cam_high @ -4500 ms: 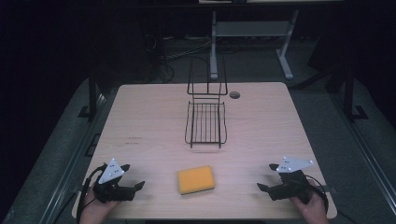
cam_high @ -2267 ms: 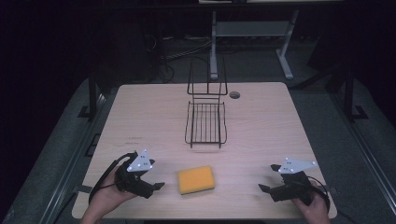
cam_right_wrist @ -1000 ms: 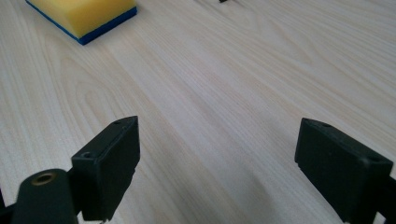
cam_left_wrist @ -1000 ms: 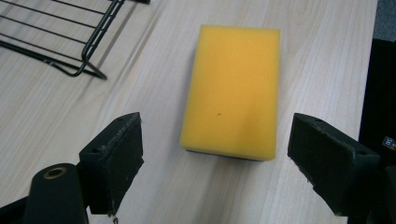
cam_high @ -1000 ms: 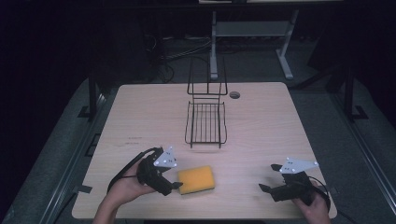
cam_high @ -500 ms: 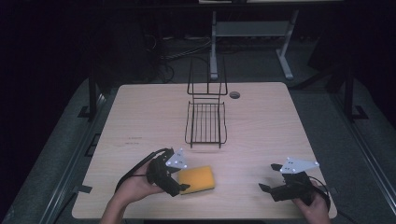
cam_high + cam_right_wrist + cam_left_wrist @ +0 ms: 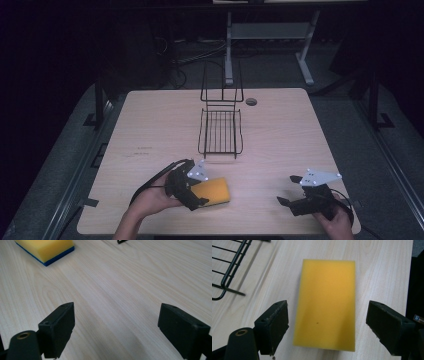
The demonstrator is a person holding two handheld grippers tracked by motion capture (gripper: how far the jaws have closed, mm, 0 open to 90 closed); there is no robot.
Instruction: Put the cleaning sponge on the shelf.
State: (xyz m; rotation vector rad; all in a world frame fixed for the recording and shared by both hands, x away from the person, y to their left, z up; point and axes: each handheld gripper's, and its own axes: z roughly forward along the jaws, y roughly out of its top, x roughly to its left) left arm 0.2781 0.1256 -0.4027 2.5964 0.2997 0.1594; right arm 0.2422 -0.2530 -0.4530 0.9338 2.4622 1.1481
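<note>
A yellow sponge (image 7: 214,190) with a blue underside lies flat on the wooden table (image 7: 280,140) near the front edge. My left gripper (image 7: 196,191) hovers over the sponge's left end, open. In the left gripper view the sponge (image 7: 327,302) lies lengthwise between the two spread jaws, which touch nothing. My right gripper (image 7: 286,194) rests low at the front right, open, jaws wide over bare wood. The right gripper view catches the sponge (image 7: 46,249) at the upper left, far off.
A black wire rack (image 7: 221,118) with an upright back stands at the table's middle, beyond the sponge; its corner (image 7: 229,267) shows in the left gripper view. A round grommet hole (image 7: 251,101) sits behind it. Dark floor and a desk frame lie past the far edge.
My left gripper has travelled from the front left corner rightward to the sponge and now straddles its left end. The sponge, rack and right gripper have stayed put.
</note>
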